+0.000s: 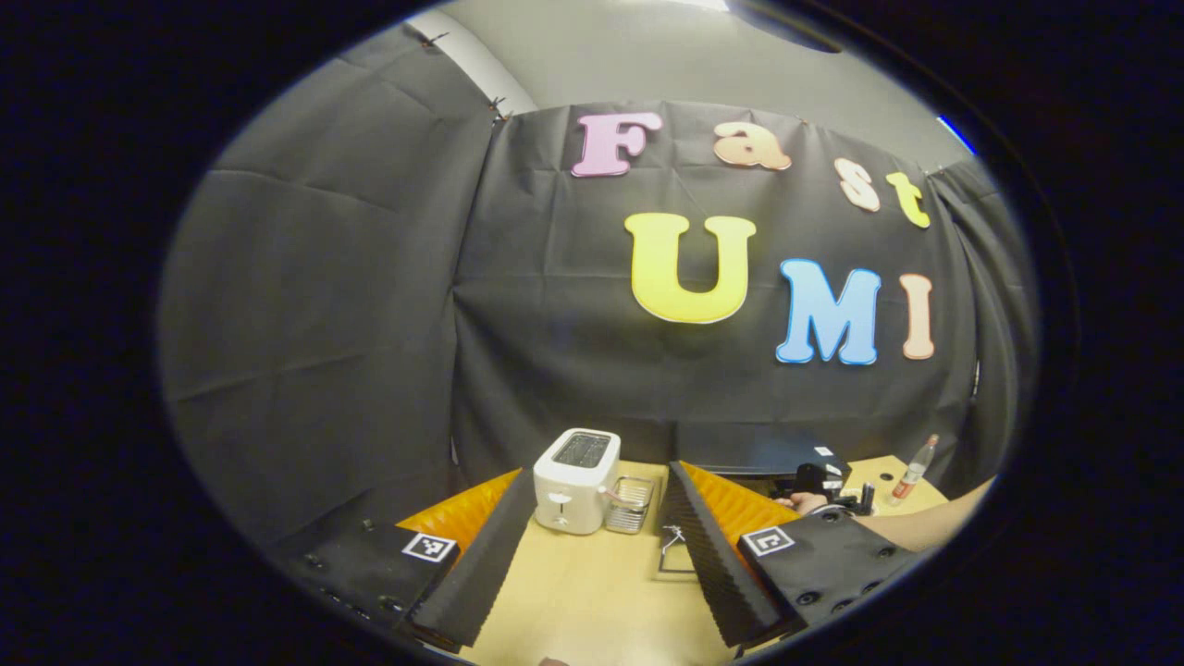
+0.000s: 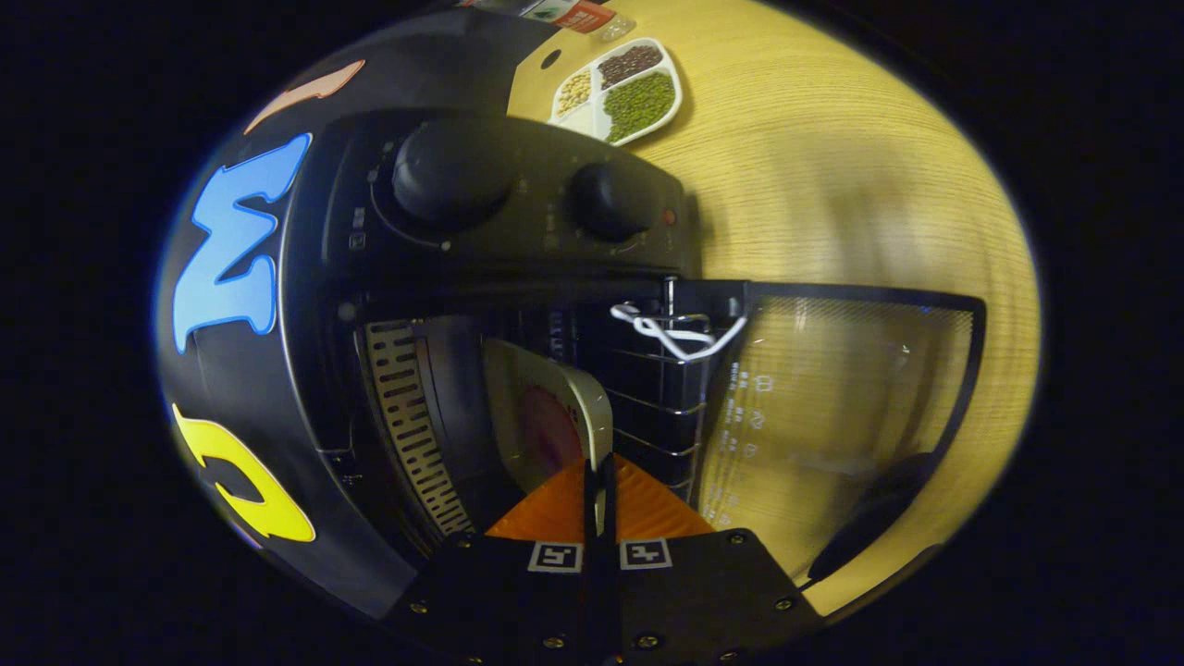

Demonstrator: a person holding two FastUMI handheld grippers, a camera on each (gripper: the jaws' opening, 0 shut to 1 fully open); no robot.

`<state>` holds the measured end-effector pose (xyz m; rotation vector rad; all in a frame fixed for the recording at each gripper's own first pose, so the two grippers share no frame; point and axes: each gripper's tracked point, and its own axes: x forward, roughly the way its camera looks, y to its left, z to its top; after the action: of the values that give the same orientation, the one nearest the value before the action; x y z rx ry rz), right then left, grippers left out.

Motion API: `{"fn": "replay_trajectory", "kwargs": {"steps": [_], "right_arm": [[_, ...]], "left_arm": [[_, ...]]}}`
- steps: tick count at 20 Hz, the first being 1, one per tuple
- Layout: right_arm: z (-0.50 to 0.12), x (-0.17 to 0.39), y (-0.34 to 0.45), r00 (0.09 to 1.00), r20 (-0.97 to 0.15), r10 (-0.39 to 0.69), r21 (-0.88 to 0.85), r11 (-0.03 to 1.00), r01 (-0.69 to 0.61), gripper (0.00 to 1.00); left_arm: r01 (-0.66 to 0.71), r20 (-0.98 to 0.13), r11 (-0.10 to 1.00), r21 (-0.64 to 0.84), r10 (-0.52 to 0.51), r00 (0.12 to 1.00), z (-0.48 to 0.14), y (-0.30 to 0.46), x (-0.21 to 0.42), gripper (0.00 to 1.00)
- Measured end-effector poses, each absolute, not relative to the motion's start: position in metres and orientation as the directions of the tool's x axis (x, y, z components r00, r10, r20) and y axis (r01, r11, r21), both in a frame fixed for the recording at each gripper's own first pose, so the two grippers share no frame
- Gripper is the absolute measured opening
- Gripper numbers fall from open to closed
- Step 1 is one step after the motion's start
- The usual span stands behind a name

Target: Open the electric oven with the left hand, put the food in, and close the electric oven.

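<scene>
Left gripper view: the left tool (image 1: 599, 555) hangs low in the frame with its ridged fingers spread wide apart and nothing between them, above bare pale wood bench (image 1: 592, 592). Past the fingertips stand a white toaster (image 1: 575, 479) and a small wire rack (image 1: 631, 504); a clear bottle (image 1: 912, 470) stands at lower right. Right gripper view: the right tool (image 2: 599, 504) is clamped on the rim of a pale round plate (image 2: 546, 421), held inside the black electric oven (image 2: 481, 305), whose glass door (image 2: 832, 407) lies open toward the right over the bench. Two round knobs sit on the oven at upper centre. A white divided dish (image 2: 618, 88) of beans lies at the top edge.
</scene>
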<state>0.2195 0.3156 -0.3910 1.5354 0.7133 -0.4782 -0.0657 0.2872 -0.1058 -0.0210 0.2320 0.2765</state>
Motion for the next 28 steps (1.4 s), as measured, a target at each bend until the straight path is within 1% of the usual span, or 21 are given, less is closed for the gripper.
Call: {"fn": "replay_trajectory", "kwargs": {"steps": [1, 3, 5, 7, 8, 9, 10, 11, 12, 13, 14, 15, 17, 18, 19, 21, 22, 23, 25, 27, 28], "right_arm": [[-0.392, 0.225, 0.316, 0.719, -0.679, 0.148, 0.729, 0.016, 0.684, 0.01], [-0.392, 0.228, 0.319, 0.717, -0.680, 0.153, 0.729, 0.032, 0.684, 0.01], [-0.391, 0.232, 0.322, 0.727, -0.667, 0.164, 0.739, 0.015, 0.674, 0.04], [-0.385, 0.224, 0.322, 0.729, -0.654, 0.203, 0.750, 0.049, 0.660, 0.10], [-0.379, 0.219, 0.320, 0.732, -0.648, 0.211, 0.759, 0.088, 0.645, 0.16], [-0.373, 0.210, 0.318, 0.733, -0.641, 0.227, 0.766, 0.141, 0.627, 0.18], [-0.365, 0.199, 0.318, 0.732, -0.631, 0.257, 0.776, 0.202, 0.598, 0.23], [-0.359, 0.184, 0.317, 0.722, -0.631, 0.284, 0.775, 0.272, 0.570, 0.27], [-0.352, 0.167, 0.312, 0.711, -0.635, 0.302, 0.769, 0.338, 0.543, 0.27], [-0.345, 0.151, 0.302, 0.703, -0.643, 0.305, 0.756, 0.401, 0.518, 0.40], [-0.333, 0.137, 0.290, 0.705, -0.640, 0.307, 0.747, 0.465, 0.476, 0.27], [-0.320, 0.125, 0.276, 0.714, -0.627, 0.313, 0.741, 0.523, 0.421, 0.27], [-0.291, 0.102, 0.246, 0.739, -0.605, 0.297, 0.702, 0.637, 0.318, 0.28], [-0.271, 0.092, 0.226, 0.764, -0.582, 0.279, 0.678, 0.685, 0.266, 0.27], [-0.252, 0.086, 0.208, 0.792, -0.554, 0.257, 0.649, 0.730, 0.217, 0.27], [-0.206, 0.080, 0.175, 0.850, -0.476, 0.227, 0.562, 0.822, 0.096, 0.27], [-0.183, 0.073, 0.162, 0.872, -0.438, 0.219, 0.507, 0.861, 0.039, 0.27], [-0.157, 0.066, 0.150, 0.899, -0.384, 0.213, 0.447, 0.894, -0.021, 0.27], [-0.102, 0.055, 0.122, 0.951, -0.253, 0.180, 0.318, 0.944, -0.094, 0.27], [-0.055, 0.040, 0.100, 0.979, -0.132, 0.154, 0.221, 0.968, -0.122, 0.27], [-0.039, 0.030, 0.094, 0.984, -0.096, 0.151, 0.198, 0.972, -0.129, 0.27]], "left_arm": [[-0.273, -0.232, 0.962, 0.012, 0.268, 0.935, -0.108, 0.288, -0.065, 0.96], [-0.267, -0.241, 0.964, 0.005, 0.260, 0.935, -0.109, 0.287, -0.062, 1.00], [-0.255, -0.233, 0.967, -0.001, 0.248, 0.940, -0.108, 0.281, -0.056, 1.00], [-0.234, -0.221, 0.972, -0.006, 0.227, 0.949, -0.104, 0.273, -0.049, 1.00], [-0.221, -0.217, 0.975, -0.009, 0.214, 0.952, -0.105, 0.267, -0.046, 1.00], [-0.210, -0.212, 0.978, -0.013, 0.203, 0.956, -0.104, 0.262, -0.043, 1.00], [-0.197, -0.205, 0.980, -0.021, 0.189, 0.960, -0.104, 0.254, -0.039, 0.96], [-0.182, -0.202, 0.983, -0.034, 0.172, 0.964, -0.105, 0.246, -0.035, 1.00], [-0.166, -0.207, 0.985, -0.047, 0.153, 0.966, -0.107, 0.237, -0.032, 1.00], [-0.147, -0.209, 0.987, -0.057, 0.132, 0.969, -0.108, 0.227, -0.029, 1.00], [-0.128, -0.207, 0.990, -0.065, 0.112, 0.972, -0.111, 0.216, -0.023, 0.96], [-0.107, -0.206, 0.992, -0.072, 0.090, 0.974, -0.114, 0.205, -0.017, 1.00], [-0.070, -0.212, 0.994, -0.081, 0.051, 0.976, -0.115, 0.182, -0.008, 1.00], [-0.053, -0.211, 0.995, -0.082, 0.035, 0.977, -0.116, 0.168, -0.005, 0.96], [-0.036, -0.201, 0.996, -0.081, 0.020, 0.979, -0.112, 0.156, -0.001, 1.00], [-0.009, -0.181, 0.998, -0.065, -0.002, 0.984, -0.106, 0.129, 0.002, 0.92], [-0.004, -0.178, 0.998, -0.058, -0.007, 0.984, -0.104, 0.117, 0.002, 0.92], [0.005, -0.167, 0.998, -0.056, -0.015, 0.986, -0.099, 0.102, 0.000, 0.94], [0.026, -0.121, 0.999, -0.046, -0.032, 0.992, -0.081, 0.077, -0.001, 0.97], [0.034, -0.098, 0.999, -0.040, -0.038, 0.994, -0.069, 0.059, -0.001, 0.99], [0.038, -0.088, 0.998, -0.041, -0.041, 0.995, -0.064, 0.052, -0.001, 1.00]]}}
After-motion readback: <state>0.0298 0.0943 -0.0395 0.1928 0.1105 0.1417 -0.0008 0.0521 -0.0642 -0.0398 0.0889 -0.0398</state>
